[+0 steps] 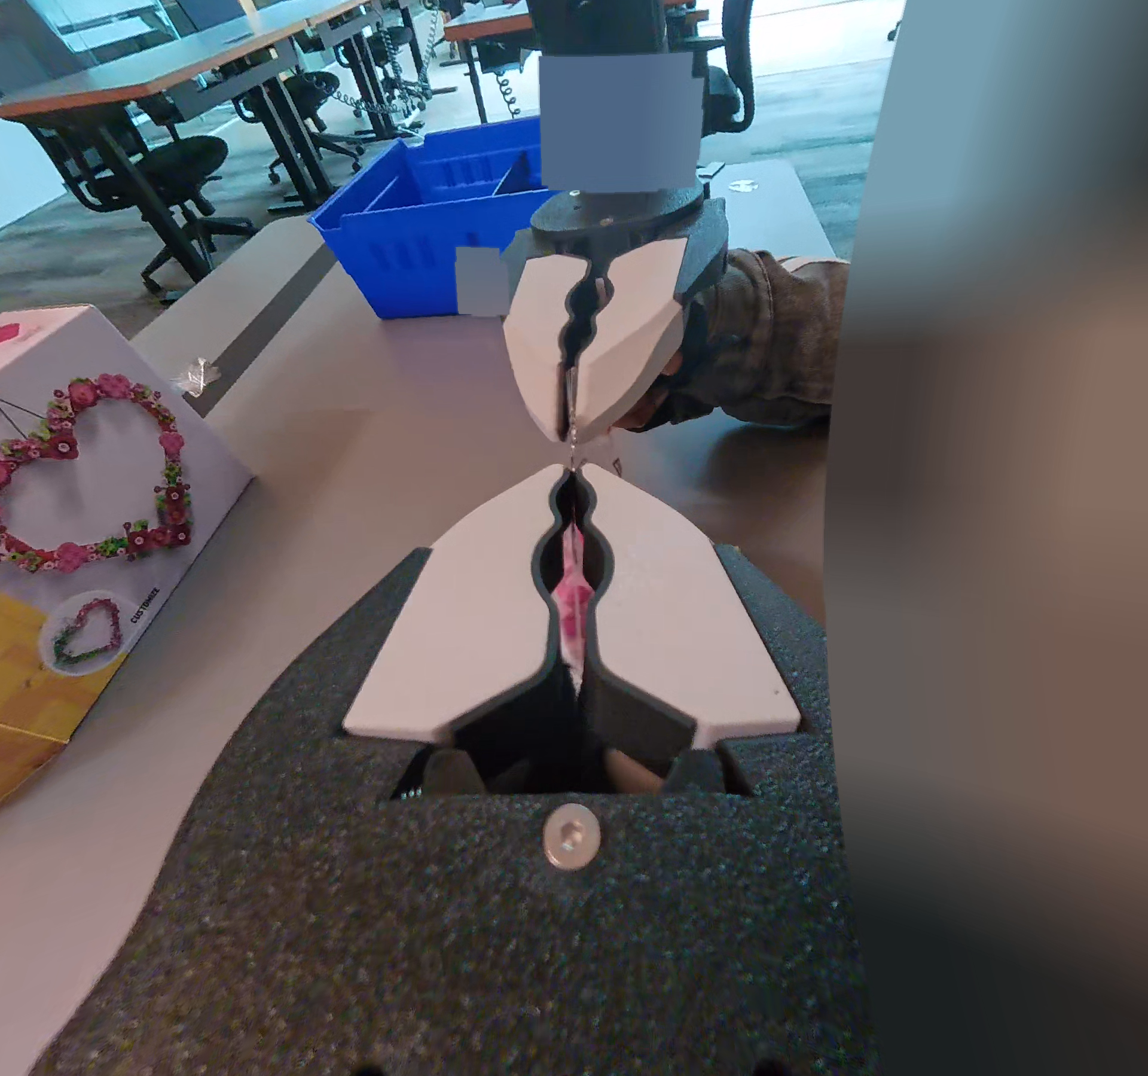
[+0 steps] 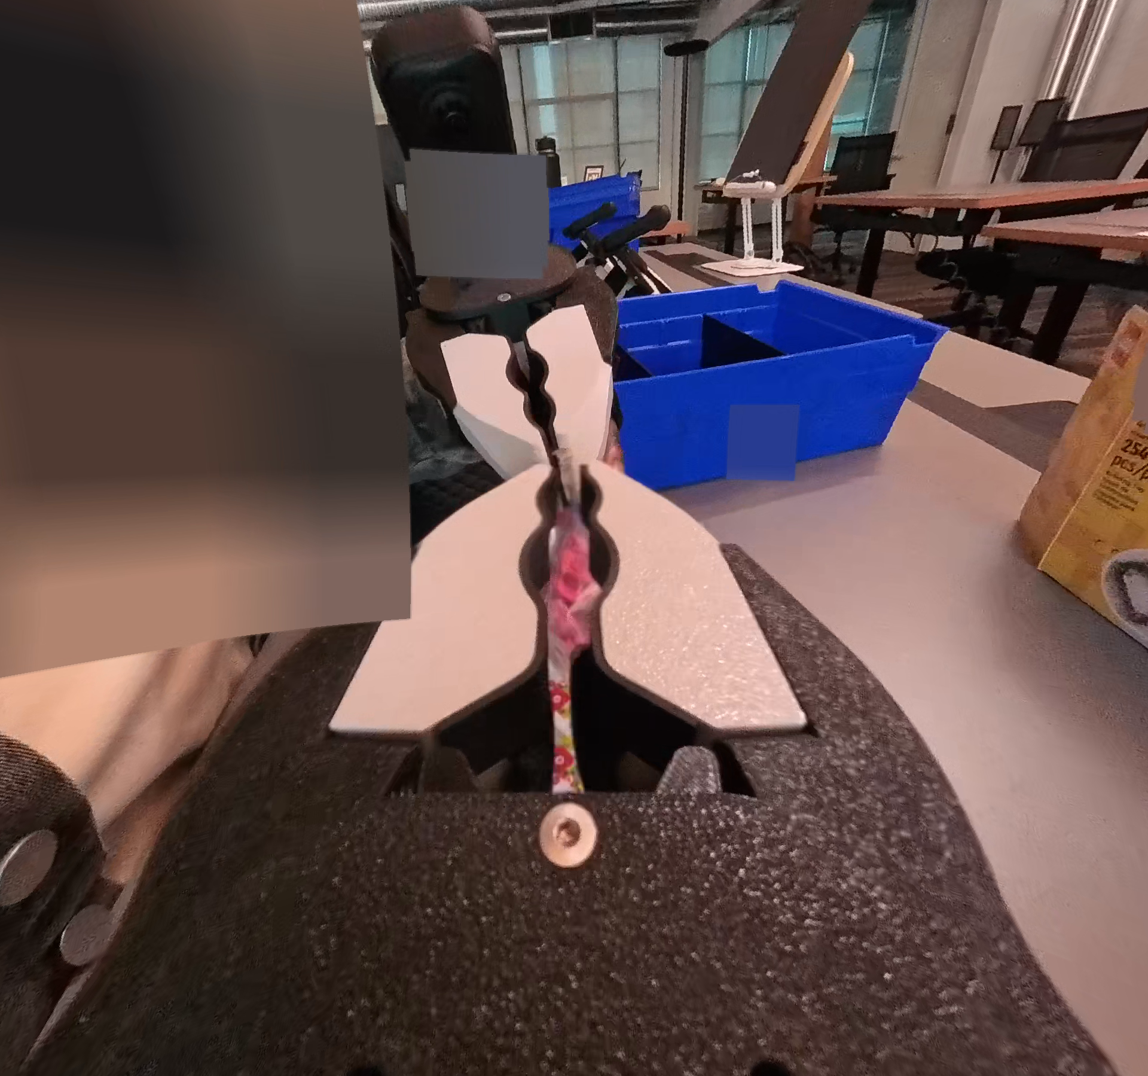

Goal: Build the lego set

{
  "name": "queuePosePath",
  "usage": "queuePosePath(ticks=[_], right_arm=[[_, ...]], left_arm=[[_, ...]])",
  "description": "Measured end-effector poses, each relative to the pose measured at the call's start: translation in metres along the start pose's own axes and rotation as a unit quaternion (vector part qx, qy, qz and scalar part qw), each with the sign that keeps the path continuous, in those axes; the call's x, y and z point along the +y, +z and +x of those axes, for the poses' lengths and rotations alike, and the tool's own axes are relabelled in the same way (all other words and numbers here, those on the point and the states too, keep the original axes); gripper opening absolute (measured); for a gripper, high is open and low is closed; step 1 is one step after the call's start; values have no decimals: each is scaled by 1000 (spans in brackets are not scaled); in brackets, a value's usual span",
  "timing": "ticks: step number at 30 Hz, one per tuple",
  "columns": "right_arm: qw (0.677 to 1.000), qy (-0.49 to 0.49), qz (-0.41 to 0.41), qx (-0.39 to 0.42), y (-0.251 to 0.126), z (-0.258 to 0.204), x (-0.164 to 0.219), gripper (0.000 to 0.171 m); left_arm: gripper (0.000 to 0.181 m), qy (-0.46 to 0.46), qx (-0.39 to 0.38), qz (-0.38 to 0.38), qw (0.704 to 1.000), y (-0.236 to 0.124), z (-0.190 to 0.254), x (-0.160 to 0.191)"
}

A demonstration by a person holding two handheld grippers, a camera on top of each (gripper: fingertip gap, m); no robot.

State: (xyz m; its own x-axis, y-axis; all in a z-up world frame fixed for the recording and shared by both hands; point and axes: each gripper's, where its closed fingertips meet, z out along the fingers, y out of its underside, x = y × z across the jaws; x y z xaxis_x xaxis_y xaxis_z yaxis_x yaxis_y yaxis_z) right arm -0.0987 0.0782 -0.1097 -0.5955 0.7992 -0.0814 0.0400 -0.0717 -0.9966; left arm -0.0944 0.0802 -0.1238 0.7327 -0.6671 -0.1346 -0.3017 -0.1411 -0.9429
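- The box (image 1: 93, 487) with the flower-heart picture sits at the left edge of the left wrist view on the tabletop (image 1: 373, 412), well apart from both claws; the blue bin (image 1: 428, 238) stands behind, upper centre.
- The left claw (image 1: 571, 474) fills the lower centre of that view, its jaws pressed together on the bag (image 1: 574, 599) of pink pieces, which runs down the narrow slot between the white fingers (image 1: 472, 623).
- The right claw (image 1: 568, 425) faces it from above, tip to tip, also pinching the bag's upper edge; a thin strip of plastic bridges the two tips.
- In the right wrist view, the right claw (image 2: 574, 480) sits at centre, clamped on the bag (image 2: 568, 599), with the left claw (image 2: 559, 456) meeting it just above.
- The step looks like tearing the bag open. To do it well, keep both pinches firm and close together at the edge, then pull apart in opposite directions, one toward the camera and one away, rather than straight outward.
- Tear over the tabletop or the bin (image 2: 745, 400), at right, so loose pieces do not scatter.
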Motion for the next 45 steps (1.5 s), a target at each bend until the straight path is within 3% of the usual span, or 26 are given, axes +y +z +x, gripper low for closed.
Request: queuePosePath(ticks=[1, 4, 9, 14, 16, 18, 22, 26, 32, 37, 41, 45], right_arm=[[1000, 0, 9, 0, 0, -1, -3, 16], [1000, -8, -7, -1, 2, -3, 1, 17], [998, -47, -31, 5, 6, -5, 9, 1], [997, -60, -49, 10, 6, -4, 13, 0], [997, -63, -48, 22, 7, -2, 12, 10], [996, -72, -55, 14, 6, -5, 14, 0], [995, -72, -66, 16, 7, -3, 17, 0], [995, -69, -78, 10, 9, -5, 21, 0], [995, -51, -83, 13, 7, -2, 21, 0], [997, -33, -71, 14, 7, -1, 19, 0], [996, 77, -24, 31, 8, 12, 10, 0], [982, 181, 1, 48, 8, 24, 13, 0]], left_arm=[[0, 3, 0, -8, 1000, 0, 0, 2], [0, 16, 0, -32, 999, 2, 2, 8], [0, 16, 5, -42, 999, 4, 4, 12], [0, 24, 3, -57, 998, 4, 4, 15], [0, 23, 5, -57, 998, 4, 5, 16], [0, 23, 5, -54, 998, 4, 5, 14], [0, 27, 6, -60, 998, 4, 5, 17], [15, 56, -13, -66, 996, 5, 3, 18], [0, 94, -23, -72, 993, 8, 4, 20], [0, 76, -27, -60, 995, 8, 2, 17], [0, 107, -92, -50, 989, 7, -12, 12], [0, 203, -195, -91, 955, 7, -28, 13]])
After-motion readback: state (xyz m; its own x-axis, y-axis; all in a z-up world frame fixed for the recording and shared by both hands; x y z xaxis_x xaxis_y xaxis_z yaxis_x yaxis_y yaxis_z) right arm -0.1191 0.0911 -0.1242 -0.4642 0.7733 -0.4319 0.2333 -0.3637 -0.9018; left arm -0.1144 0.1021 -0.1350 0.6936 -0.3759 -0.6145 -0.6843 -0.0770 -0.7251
